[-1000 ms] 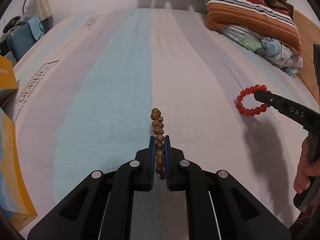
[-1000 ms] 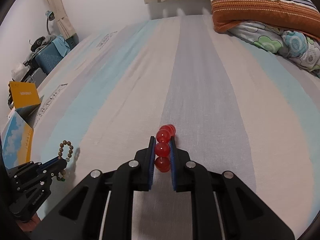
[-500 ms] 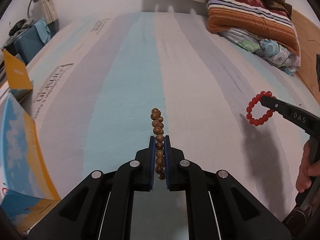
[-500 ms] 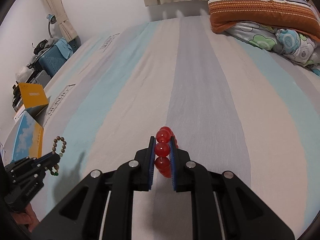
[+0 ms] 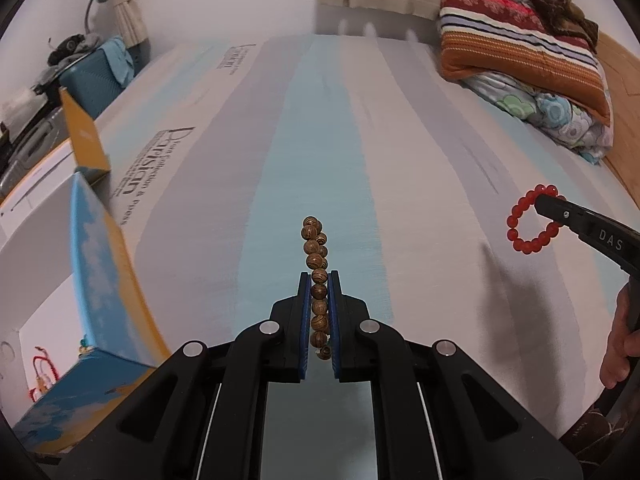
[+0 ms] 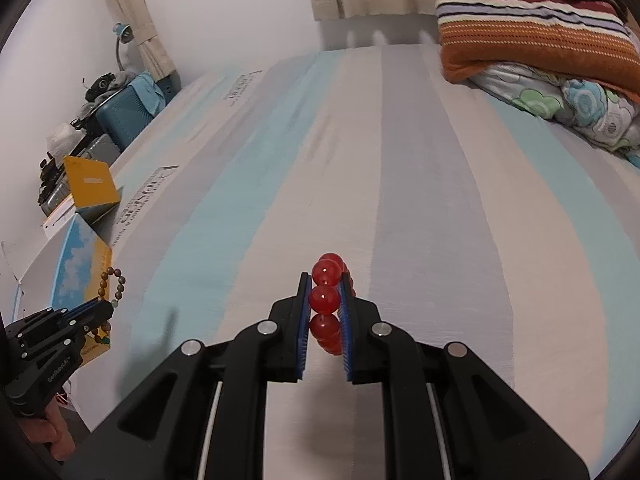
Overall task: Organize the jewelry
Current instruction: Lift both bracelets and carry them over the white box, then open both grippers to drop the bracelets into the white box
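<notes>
Both bracelets have come up off the striped bedsheet over the last second, and the blue-and-yellow box at the bed's left edge, which a second ago only showed as a sliver in the left wrist view, now fills much of that side; it looks as if the two pieces are being carried toward it to be put away, so the pickup step is done and the placing is still to come. Nearest in the left wrist view, the left gripper is clenched on the wooden bead bracelet: its blue pads press on the beads from both sides, and the loop stands out past the fingertips, clear of the sheet. In the right wrist view the right gripper is clamped the same way on the red bead bracelet, a little wider because the red beads are bigger, with one bead poking out beyond the tips. Neither grip has loosened or tightened since a second ago. Farther out, the box sits with its yellow flap raised, and something red and stringy shows just beside it in the left wrist view, too small to name. At the far end of the bed lie folded blankets.
</notes>
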The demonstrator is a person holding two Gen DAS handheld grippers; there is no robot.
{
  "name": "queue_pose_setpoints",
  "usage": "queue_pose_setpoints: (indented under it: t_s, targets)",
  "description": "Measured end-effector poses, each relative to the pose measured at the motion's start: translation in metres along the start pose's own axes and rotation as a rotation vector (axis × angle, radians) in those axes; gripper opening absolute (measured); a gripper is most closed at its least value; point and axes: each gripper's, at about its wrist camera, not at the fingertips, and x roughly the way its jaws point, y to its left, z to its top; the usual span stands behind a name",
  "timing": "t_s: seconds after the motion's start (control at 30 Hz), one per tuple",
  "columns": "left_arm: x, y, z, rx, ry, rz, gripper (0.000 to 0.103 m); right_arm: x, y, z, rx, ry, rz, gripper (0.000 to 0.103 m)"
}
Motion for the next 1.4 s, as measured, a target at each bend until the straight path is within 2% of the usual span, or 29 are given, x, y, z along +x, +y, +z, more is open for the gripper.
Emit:
queue_pose_setpoints:
  t_s: [0.43,0.8,1.03,1.4]
  targets:
    - [-0.036,0.051,-0.007,-0.071,-0.034,0.048,0.007,-0.01,0.065,0.011,-0.103,-0.014,0.026,0.012]
    - [-0.074,0.115,-0.022,-0.159,-0.07,0.097,0.007,-0.022,0.136,0.023,-0.173,-0.035,0.081,0.012]
    - [-0.1,0.165,-0.034,-0.22,-0.087,0.145,0.007,-0.025,0.202,0.024,-0.235,-0.041,0.137,0.012]
    - [-0.134,0.263,-0.073,-0.36,-0.081,0.229,0.007,-0.028,0.316,0.011,-0.343,-0.032,0.259,0.012]
